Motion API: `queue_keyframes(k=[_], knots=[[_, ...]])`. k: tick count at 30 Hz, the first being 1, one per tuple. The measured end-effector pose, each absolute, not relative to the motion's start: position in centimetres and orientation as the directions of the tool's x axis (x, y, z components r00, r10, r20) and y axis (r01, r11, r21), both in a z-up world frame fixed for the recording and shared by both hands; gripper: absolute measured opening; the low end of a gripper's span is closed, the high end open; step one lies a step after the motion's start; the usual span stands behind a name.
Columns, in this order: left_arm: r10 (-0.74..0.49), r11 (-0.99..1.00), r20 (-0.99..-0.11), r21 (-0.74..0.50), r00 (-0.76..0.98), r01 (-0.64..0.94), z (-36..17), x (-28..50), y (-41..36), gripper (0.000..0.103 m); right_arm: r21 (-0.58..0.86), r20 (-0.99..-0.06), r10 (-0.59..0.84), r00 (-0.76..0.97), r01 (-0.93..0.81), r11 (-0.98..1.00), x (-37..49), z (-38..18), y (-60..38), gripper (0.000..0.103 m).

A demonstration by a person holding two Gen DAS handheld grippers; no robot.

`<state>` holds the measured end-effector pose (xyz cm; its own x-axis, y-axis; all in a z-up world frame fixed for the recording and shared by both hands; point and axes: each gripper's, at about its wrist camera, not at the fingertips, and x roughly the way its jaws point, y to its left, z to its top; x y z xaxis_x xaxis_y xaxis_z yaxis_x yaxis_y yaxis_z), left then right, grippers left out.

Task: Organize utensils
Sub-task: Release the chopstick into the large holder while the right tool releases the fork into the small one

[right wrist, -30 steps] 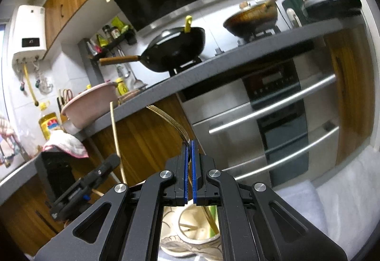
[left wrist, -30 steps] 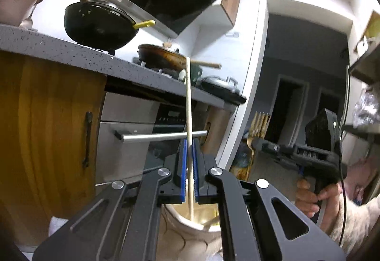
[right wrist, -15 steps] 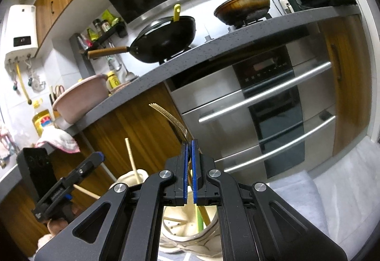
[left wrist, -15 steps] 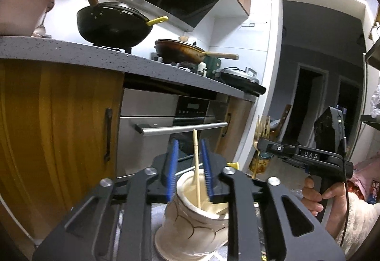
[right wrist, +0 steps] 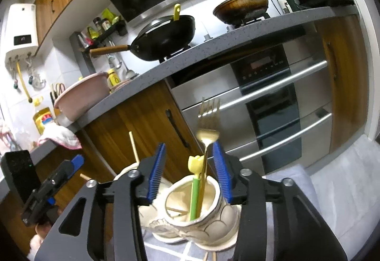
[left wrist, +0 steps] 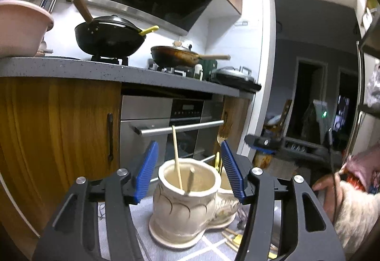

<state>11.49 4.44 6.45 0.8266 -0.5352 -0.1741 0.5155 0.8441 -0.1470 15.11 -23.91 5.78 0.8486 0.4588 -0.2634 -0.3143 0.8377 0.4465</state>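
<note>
A cream two-pot ceramic holder stands on a grey cloth. My left gripper is open, its jaws on either side of the near pot, where a wooden chopstick stands free beside a second stick. My right gripper is open around the other pot. A gold fork stands there, tines up, next to a green and yellow utensil. The fork's tines also show in the left wrist view. Each gripper appears in the other's view: the right and the left.
Several loose utensils lie on the cloth by the holder's base. Behind stand wooden cabinets, an oven with bar handles, and a grey counter carrying woks and a pink basin.
Both grippers have opened. The left let go of the chopstick and the right let go of the fork; both utensils now stand in the holder's pots. Both views tilted down toward the holder.
</note>
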Motion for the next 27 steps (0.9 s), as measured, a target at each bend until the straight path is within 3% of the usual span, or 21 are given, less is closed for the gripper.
queue_keyframes(k=[5,10,14,20,27], knots=[[-0.447,0.894,-0.266,-0.088,0.854,0.440,5.0,12.3,3.5,0.055,0.436,-0.279,0.459,0.843,-0.314,0.843,14.2,5.7,-23.8,0.049],[-0.332,0.943,-0.291,-0.117,0.897,0.311,4.2,13.6,4.9,0.055,0.417,-0.280,0.459,0.843,-0.324,0.849,13.1,5.8,-23.5,0.051],[-0.346,0.937,-0.279,-0.158,0.896,0.313,4.4,13.4,5.7,0.055,0.379,-0.297,0.440,0.848,-0.318,0.869,12.1,5.6,-23.4,0.053],[-0.360,0.933,-0.268,-0.114,0.894,0.341,5.0,11.8,4.8,0.055,0.353,-0.339,0.403,0.850,-0.282,0.892,11.1,4.8,-24.1,0.057],[-0.354,0.935,-0.270,-0.100,0.895,0.340,5.2,9.7,3.9,0.060,0.312,-0.383,0.351,0.854,-0.238,0.920,9.6,3.4,-25.0,0.068]])
